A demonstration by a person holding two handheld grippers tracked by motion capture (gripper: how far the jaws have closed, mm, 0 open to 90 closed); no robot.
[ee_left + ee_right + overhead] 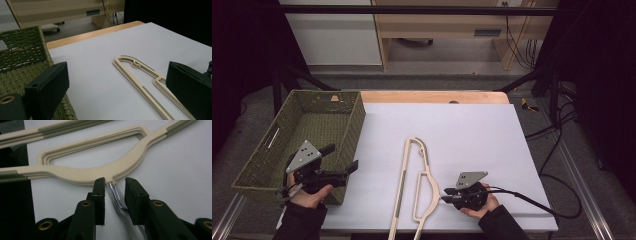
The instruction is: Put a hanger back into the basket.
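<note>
Tabletop point(492, 135) under a white sheet carries a green woven basket point(267, 165) on its left edge, the front wall partly hidden behind the left gripper point(343, 159), whose jaws stand spread above the basket's near corner. Cream coat hangers point(414, 180) lie stacked mid-sheet and run off the near edge, open white surface to their right. The right gripper point(114, 195) has its jaws narrowed around the metal hook point(115, 195), gaps showing on both sides, pads not pressing.
</note>
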